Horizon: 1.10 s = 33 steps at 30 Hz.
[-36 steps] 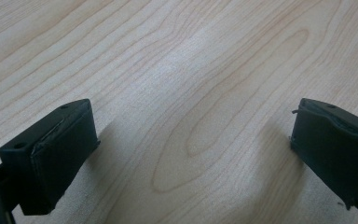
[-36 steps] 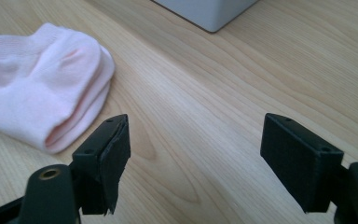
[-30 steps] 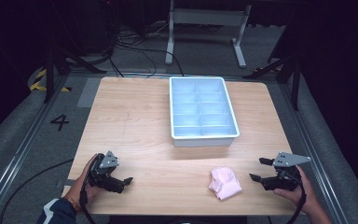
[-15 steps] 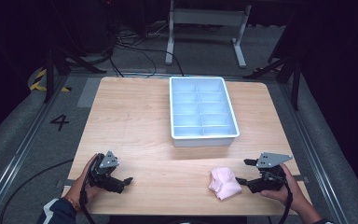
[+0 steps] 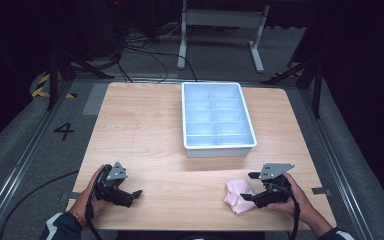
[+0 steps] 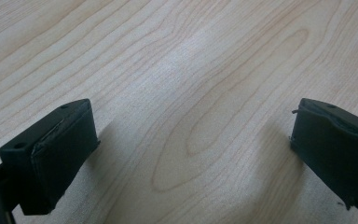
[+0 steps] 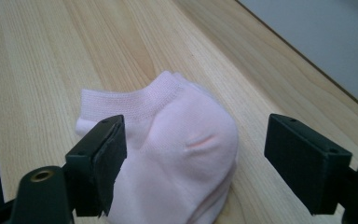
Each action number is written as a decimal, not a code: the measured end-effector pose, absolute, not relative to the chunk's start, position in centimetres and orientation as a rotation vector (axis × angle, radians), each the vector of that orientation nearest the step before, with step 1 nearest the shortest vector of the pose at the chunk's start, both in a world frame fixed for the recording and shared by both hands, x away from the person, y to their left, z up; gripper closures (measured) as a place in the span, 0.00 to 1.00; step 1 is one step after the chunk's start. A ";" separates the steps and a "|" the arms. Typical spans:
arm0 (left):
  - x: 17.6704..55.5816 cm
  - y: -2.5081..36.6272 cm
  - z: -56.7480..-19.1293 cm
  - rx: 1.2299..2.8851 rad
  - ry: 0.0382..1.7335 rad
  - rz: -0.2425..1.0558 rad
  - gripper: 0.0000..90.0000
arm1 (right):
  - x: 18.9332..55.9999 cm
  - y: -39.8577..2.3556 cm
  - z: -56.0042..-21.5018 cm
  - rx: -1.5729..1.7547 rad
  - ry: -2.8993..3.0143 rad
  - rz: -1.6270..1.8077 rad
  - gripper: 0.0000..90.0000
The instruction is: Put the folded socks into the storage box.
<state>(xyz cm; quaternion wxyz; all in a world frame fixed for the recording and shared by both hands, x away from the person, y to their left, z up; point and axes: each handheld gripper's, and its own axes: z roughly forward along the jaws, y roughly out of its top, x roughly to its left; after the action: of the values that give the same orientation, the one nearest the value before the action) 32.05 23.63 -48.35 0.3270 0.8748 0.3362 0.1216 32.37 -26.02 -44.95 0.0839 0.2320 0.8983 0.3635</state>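
- From the high view, a wooden tabletop [image 5: 145, 130] carries a pale blue divided tray [image 5: 218, 119] toward its far middle, with a pink sock [image 5: 237, 195] lying near the front edge at the right.
- The right gripper [image 5: 252, 186] sits just beside the sock, aimed at it, held in the person's right hand [image 5: 292, 202].
- The right gripper view adds detail: the sock [image 7: 168, 140] is a folded ankle sock with a ribbed cuff, lying between wide-open fingers [image 7: 105, 163], holding nothing; the left one overlaps its edge.
- The left gripper [image 5: 132, 195] rests at the front left, well apart from the sock.
- The left gripper view shows its fingers [image 6: 56, 149] spread wide over bare wood grain, gripping nothing.
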 end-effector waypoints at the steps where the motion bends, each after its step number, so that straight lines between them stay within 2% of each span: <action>1: 32.1 23.6 -48.3 2.292 0.881 0.319 0.01 | 32.5 -25.8 -45.1 0.694 2.686 1.079 0.23; 17: 32.1 23.6 -48.4 2.292 0.879 0.318 0.01 | 33.3 -24.2 -47.1 0.733 2.748 1.005 0.16; 18: 32.0 23.6 -48.3 2.295 0.881 0.318 0.01 | 33.3 -24.2 -47.2 0.737 2.748 0.999 0.14; 19: 32.0 23.6 -48.3 2.296 0.880 0.318 0.01 | 33.4 -24.1 -47.5 0.753 2.738 0.986 0.07; 23: 32.0 23.6 -48.3 2.292 0.883 0.317 0.01 | 33.5 -24.1 -47.6 0.754 2.741 0.996 0.05; 24: 32.0 23.6 -48.3 2.293 0.880 0.320 0.01 | 33.5 -24.0 -47.7 0.749 2.741 0.996 0.07; 27: 32.0 23.6 -48.4 2.291 0.882 0.316 0.01 | 33.0 -24.1 -47.5 0.679 2.755 1.045 0.24; 33: 32.0 23.6 -48.4 2.290 0.882 0.317 0.01 | 32.4 -24.0 -47.2 0.598 2.798 1.099 0.52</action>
<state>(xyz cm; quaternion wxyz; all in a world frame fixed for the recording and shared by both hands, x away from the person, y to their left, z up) 32.04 23.63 -48.36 0.3276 0.8745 0.3367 0.1209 32.41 -23.98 -47.21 0.0385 0.1949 0.9122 0.3583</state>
